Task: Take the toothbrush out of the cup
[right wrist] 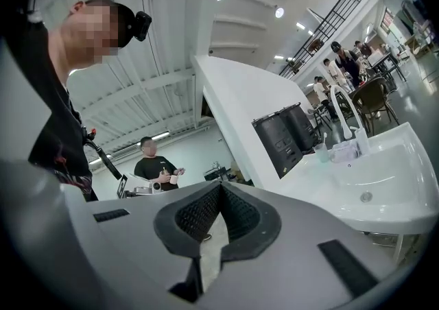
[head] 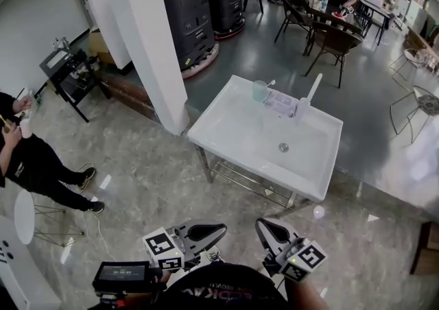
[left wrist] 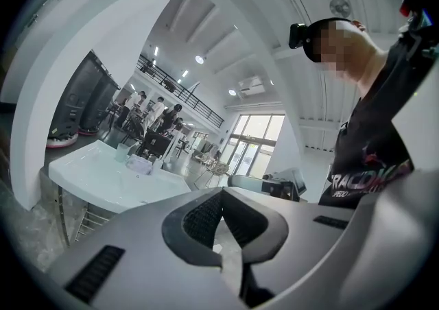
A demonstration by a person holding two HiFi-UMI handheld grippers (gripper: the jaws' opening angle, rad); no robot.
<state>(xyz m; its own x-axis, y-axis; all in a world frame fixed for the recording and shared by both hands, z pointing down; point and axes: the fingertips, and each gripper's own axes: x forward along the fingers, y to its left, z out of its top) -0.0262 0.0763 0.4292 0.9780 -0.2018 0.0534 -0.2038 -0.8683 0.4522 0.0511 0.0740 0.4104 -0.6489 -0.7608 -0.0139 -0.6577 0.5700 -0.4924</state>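
A translucent cup (head: 260,90) stands on the back rim of a white sink (head: 226,123), with a toothbrush (head: 270,84) leaning out of it. The cup also shows far off in the left gripper view (left wrist: 122,152) and in the right gripper view (right wrist: 322,152). My left gripper (head: 222,228) and right gripper (head: 260,223) are at the bottom of the head view, well short of the sink, side by side over the floor. Both point level. The left gripper (left wrist: 221,193) is shut with nothing in it. The right gripper (right wrist: 221,187) is likewise shut and holds nothing.
A white faucet (head: 313,89) and a clear tray (head: 281,103) sit beside the cup. A white pillar (head: 147,41) rises left of the sink, with black machines (head: 188,14) behind it. A person (head: 34,158) stands at the left. Chairs and tables (head: 329,34) fill the back.
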